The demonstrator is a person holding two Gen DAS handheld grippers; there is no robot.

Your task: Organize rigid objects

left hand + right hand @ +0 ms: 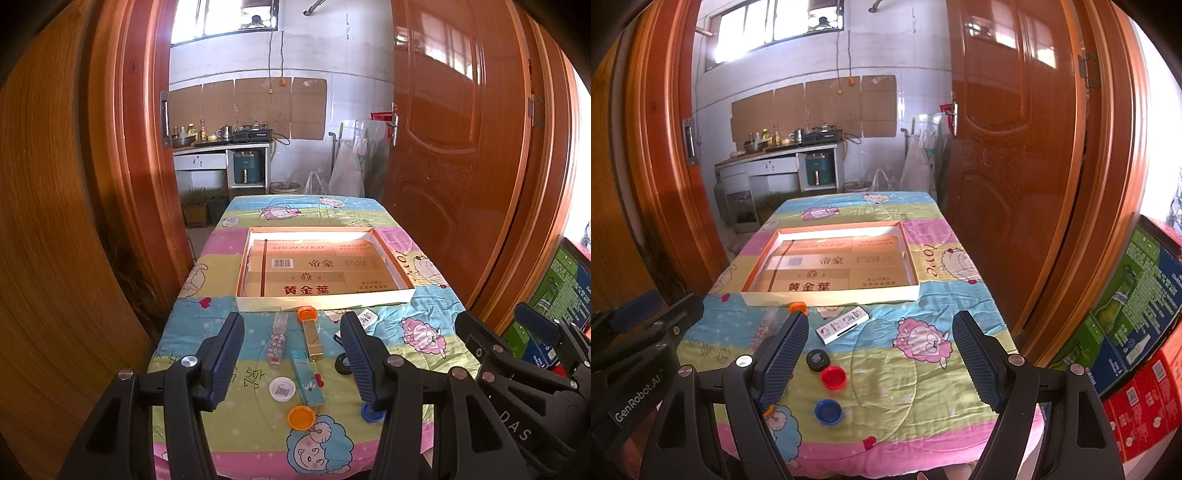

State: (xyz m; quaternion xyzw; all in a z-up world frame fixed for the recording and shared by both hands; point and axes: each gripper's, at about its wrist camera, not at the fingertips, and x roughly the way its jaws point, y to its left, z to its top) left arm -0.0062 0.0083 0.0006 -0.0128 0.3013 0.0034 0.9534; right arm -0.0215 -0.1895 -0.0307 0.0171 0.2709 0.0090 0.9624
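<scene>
A shallow cardboard tray (242, 275) (912, 258) lies mid-table, holding only a printed liner. In front of it are small items: a patterned lighter (277, 339), a gold box (312, 339), a teal box (307, 380), a white cap (282, 388), two orange caps (301, 418) (307, 314), a white lighter (842, 324), black cap (816, 359), red cap (833, 377) and blue cap (828, 411). My left gripper (291, 356) hovers open above the boxes. Over the caps and bare quilt, my right gripper (882, 360) is open, holding nothing.
The table wears a cartoon-sheep quilt (923, 339). Wooden door leaves (454, 155) flank it on both sides. Stacked printed cartons (1137, 332) stand at the right. A kitchen counter (218, 147) lies beyond the far end.
</scene>
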